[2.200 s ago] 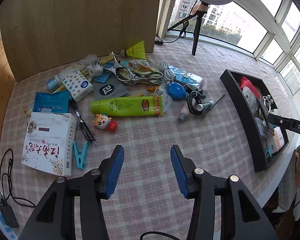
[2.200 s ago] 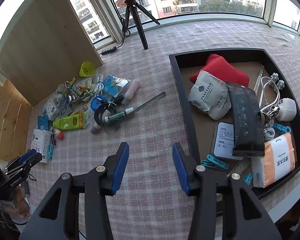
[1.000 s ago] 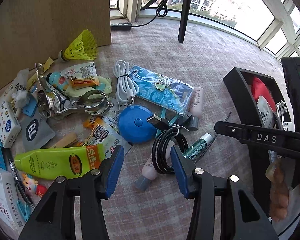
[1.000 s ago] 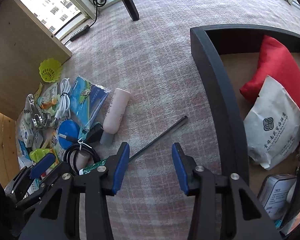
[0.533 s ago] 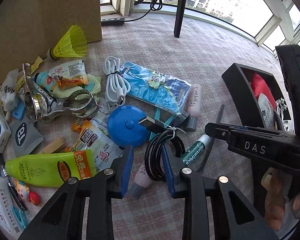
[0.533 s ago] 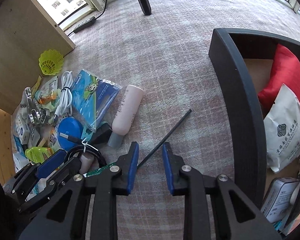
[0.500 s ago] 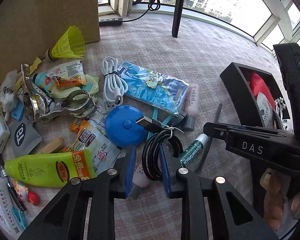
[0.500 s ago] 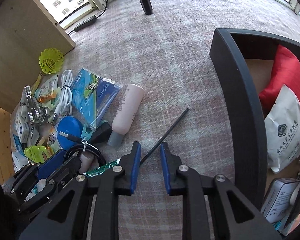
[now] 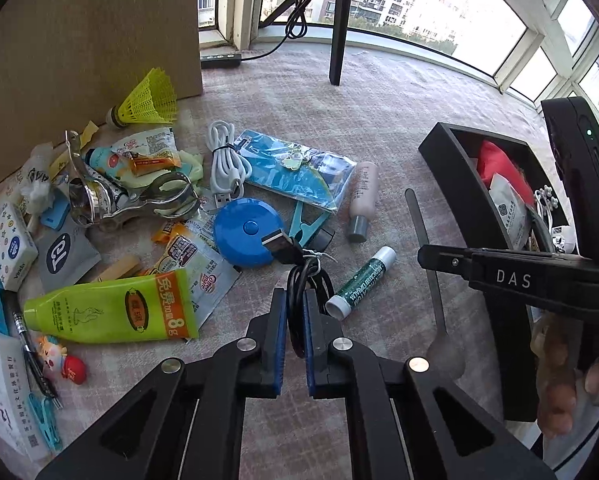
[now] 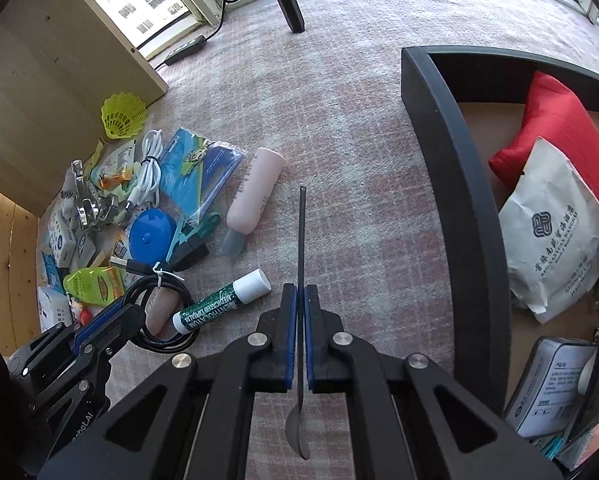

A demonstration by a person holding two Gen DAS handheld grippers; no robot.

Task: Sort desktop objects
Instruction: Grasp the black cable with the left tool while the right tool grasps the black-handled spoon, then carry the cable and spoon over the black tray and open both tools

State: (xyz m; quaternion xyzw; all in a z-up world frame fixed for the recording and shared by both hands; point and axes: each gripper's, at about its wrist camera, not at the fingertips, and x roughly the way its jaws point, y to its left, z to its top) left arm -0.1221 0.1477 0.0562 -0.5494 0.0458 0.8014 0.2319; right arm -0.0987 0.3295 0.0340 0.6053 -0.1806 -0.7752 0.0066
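Note:
My left gripper (image 9: 295, 300) is shut on a coiled black USB cable (image 9: 305, 276), whose plug lies against a blue round tape measure (image 9: 248, 231). My right gripper (image 10: 300, 298) is shut on a long grey metal spoon (image 10: 301, 236); the handle points forward and the bowl sits between the arms. The spoon also shows in the left wrist view (image 9: 427, 248). The cable shows in the right wrist view (image 10: 159, 284), held by the left gripper (image 10: 111, 316). A green lip balm stick (image 9: 359, 280) lies between both grippers.
A black tray (image 10: 451, 184) on the right holds a red pouch (image 10: 555, 120), a white bag (image 10: 555, 232) and boxes. To the left lie a pink tube (image 10: 255, 192), a green tube (image 9: 111, 308), a blue packet (image 9: 295, 172), a white cable (image 9: 225, 160) and a yellow shuttlecock (image 9: 147, 100). A wooden board (image 9: 79, 40) stands behind.
Both grippers have closed: the left onto the black cable coil, the right onto the spoon. Both moved forward and lower toward the pile beforehand.

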